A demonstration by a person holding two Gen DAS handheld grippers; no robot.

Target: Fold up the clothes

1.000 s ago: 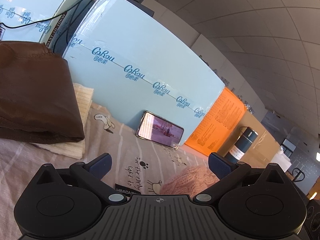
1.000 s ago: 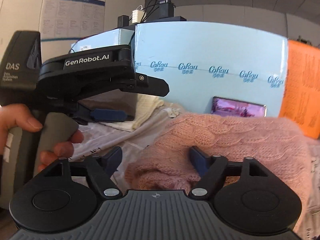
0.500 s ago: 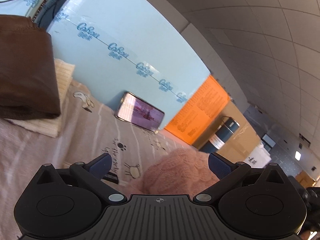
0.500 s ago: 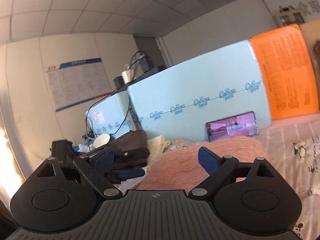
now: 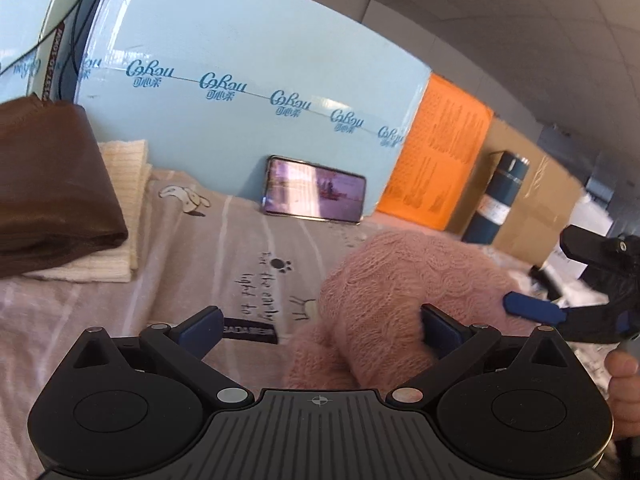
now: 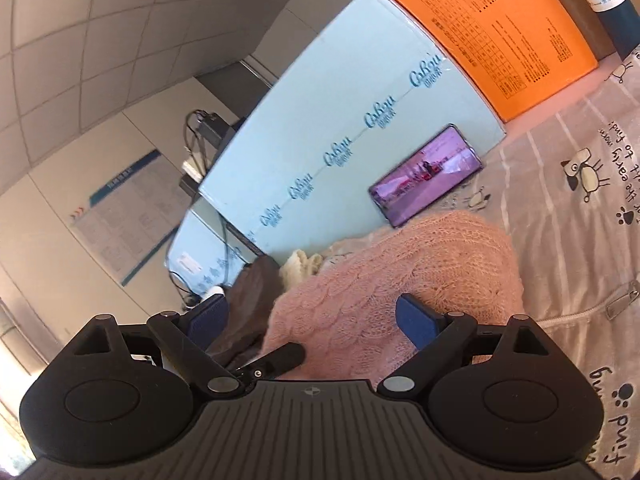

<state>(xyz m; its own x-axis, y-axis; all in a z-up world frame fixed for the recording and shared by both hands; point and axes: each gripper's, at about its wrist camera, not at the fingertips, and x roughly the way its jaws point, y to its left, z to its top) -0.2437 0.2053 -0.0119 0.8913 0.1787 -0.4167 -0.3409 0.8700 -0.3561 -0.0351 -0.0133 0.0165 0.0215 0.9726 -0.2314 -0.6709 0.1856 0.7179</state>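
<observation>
Two claws are hovering with their jaws spread apart, clamping nothing. At lower centre of the left wrist view, the left claw is sitting just over the edge of a fluffy pink knitted sweater bunched on the printed bedsheet; the right claw is showing at the right edge. A folded brown garment is lying on a cream knit at left. A phone is leaning against a pale blue box.
</observation>
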